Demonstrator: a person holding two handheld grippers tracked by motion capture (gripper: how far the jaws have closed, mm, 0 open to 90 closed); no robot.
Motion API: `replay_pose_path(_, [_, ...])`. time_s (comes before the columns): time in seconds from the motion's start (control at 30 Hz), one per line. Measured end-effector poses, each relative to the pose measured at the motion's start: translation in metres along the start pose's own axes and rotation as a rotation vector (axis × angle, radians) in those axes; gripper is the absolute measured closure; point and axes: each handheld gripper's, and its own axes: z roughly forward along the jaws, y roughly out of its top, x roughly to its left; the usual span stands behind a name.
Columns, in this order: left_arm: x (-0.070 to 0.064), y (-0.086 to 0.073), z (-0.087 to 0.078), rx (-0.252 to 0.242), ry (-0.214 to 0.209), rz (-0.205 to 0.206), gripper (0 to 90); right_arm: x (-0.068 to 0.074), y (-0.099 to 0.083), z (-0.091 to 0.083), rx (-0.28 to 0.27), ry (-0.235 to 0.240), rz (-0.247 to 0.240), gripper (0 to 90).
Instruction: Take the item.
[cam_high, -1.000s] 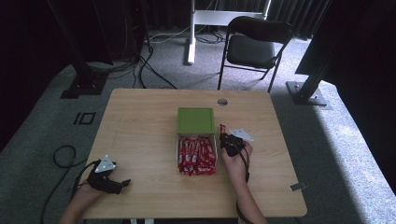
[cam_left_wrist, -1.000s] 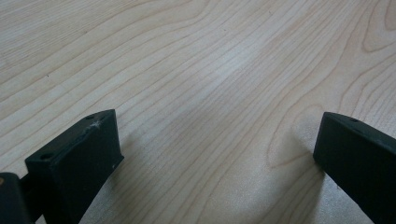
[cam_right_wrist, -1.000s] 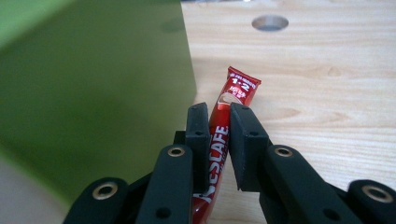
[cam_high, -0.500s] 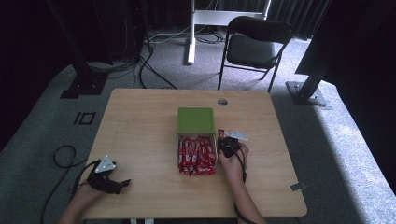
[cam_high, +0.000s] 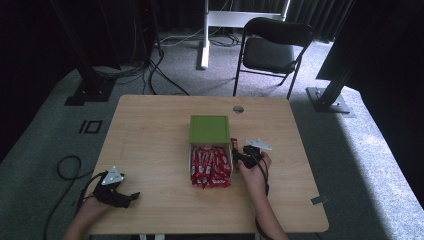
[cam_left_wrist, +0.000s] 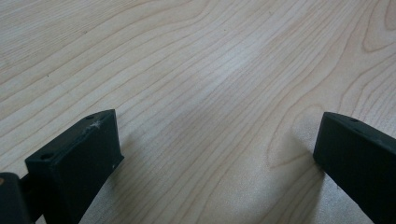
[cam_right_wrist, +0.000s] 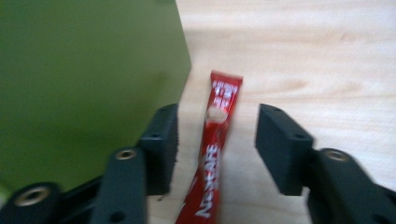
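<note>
A green box (cam_high: 209, 129) stands mid-table, with a heap of red Nescafe sachets (cam_high: 211, 166) spilling from its near side. One red sachet (cam_right_wrist: 218, 135) lies flat on the wood just right of the green box (cam_right_wrist: 84, 84). My right gripper (cam_right_wrist: 217, 149) is open and straddles that sachet, its jaws apart from it on either side. From above, the right gripper (cam_high: 240, 156) sits at the box's right front corner. My left gripper (cam_high: 122, 196) rests near the table's front left, and in its own view the left gripper (cam_left_wrist: 215, 154) is open over bare wood.
The wooden table (cam_high: 150, 130) has a round cable hole (cam_high: 238, 109) behind the box. A black folding chair (cam_high: 272, 50) and stand bases (cam_high: 87, 92) sit on the floor beyond the far edge. A tag (cam_high: 320, 200) lies at the front right corner.
The right hand has shifted only slightly beside the box. The left gripper has stayed where it was.
</note>
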Motion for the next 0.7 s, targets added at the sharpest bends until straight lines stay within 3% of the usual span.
replay_pose_path(0.07, [0.0,0.0,0.0,0.0,0.0,0.0,1.5,-0.003,0.003,-0.005,-0.025,0.006,-0.013,38.0])
replay_pose_path(0.13, [0.0,0.0,0.0,0.0,0.0,0.0,1.5,-0.006,0.006,-0.011,-0.032,0.027,0.012,35.5])
replay_pose_path(0.37, [0.0,0.0,0.0,0.0,0.0,0.0,1.5,-0.013,0.015,-0.031,-0.064,0.035,-0.055,27.2])
replay_pose_path(0.43, [0.0,0.0,0.0,0.0,0.0,0.0,1.5,-0.016,0.015,-0.037,-0.068,0.057,-0.023,21.8])
replay_pose_path(0.5, [0.0,0.0,0.0,0.0,0.0,0.0,1.5,-0.021,0.014,-0.043,-0.013,0.081,-0.132,19.2])
replay_pose_path(0.7, [0.0,0.0,0.0,0.0,0.0,-0.002,1.5,-0.027,0.009,-0.053,-0.005,0.084,-0.174,18.9])
